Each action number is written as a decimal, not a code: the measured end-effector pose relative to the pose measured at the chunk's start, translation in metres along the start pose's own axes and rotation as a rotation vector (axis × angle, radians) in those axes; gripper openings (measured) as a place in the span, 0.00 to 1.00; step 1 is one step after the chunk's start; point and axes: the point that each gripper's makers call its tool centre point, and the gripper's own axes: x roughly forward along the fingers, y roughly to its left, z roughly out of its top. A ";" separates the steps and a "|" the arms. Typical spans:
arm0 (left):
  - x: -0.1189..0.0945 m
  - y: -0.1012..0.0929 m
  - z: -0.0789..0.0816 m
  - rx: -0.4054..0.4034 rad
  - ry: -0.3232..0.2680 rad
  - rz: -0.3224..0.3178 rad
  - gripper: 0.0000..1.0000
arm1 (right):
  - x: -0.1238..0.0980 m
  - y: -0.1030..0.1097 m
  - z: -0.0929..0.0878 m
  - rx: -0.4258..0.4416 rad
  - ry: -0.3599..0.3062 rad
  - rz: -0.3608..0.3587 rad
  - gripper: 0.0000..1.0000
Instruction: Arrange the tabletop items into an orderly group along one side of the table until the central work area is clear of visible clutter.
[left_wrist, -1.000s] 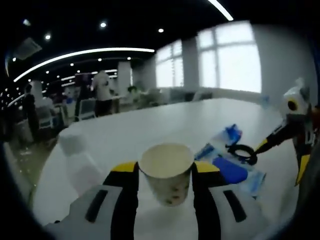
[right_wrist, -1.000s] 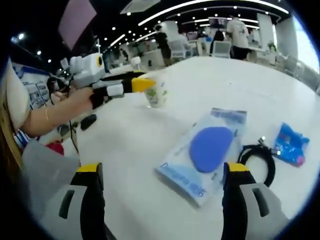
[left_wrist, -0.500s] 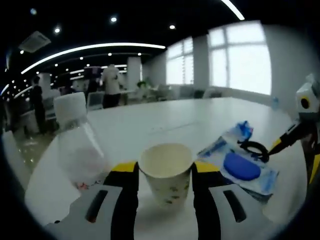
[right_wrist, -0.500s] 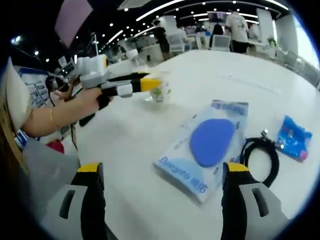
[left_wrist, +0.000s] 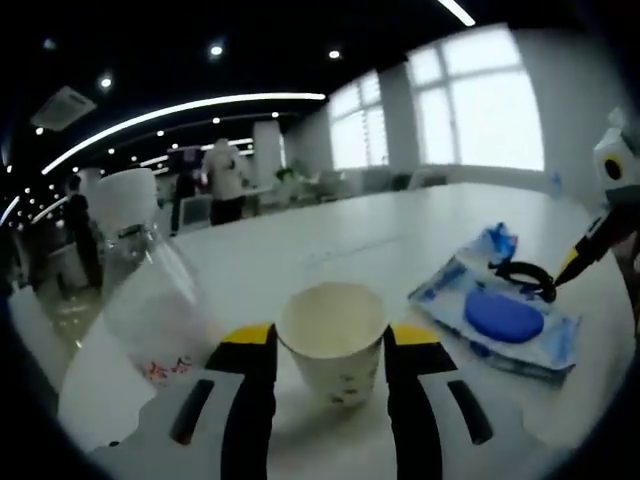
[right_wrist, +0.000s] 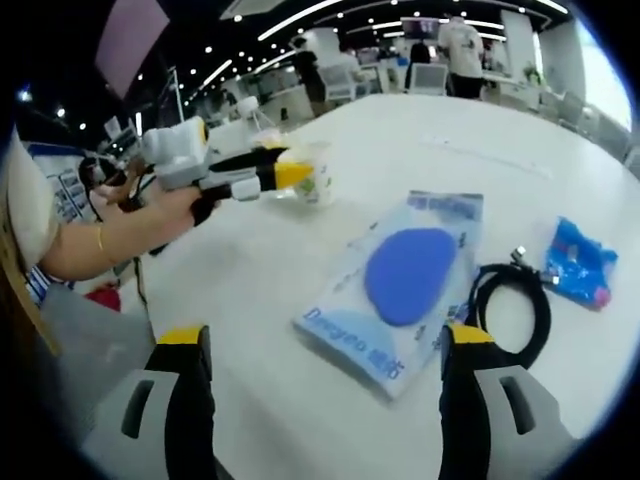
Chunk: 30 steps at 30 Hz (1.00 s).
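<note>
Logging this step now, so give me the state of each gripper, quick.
Left gripper: shut on the paper cup.
Right gripper: open, holding nothing, above the blue pouch.

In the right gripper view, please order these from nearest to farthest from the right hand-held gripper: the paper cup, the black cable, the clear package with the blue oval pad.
1. Clear plastic package with blue oval pad: between the jaws, just ahead.
2. Coiled black cable: right of the package; too close to rank against it.
3. White paper cup: farthest, upper left, held by the left hand-held gripper.

Left tool (left_wrist: 331, 345) clamped closed, right tool (right_wrist: 316, 345) spread wide
</note>
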 end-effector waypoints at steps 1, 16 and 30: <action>0.000 0.000 0.000 0.004 0.002 0.000 0.41 | 0.000 0.000 0.000 0.001 0.000 0.002 0.93; -0.006 -0.008 0.012 -0.008 -0.014 -0.009 0.54 | -0.003 0.000 0.004 0.035 -0.016 -0.003 0.92; -0.022 -0.037 0.027 -0.057 -0.006 -0.099 0.81 | -0.009 -0.009 0.014 0.098 -0.070 -0.046 0.89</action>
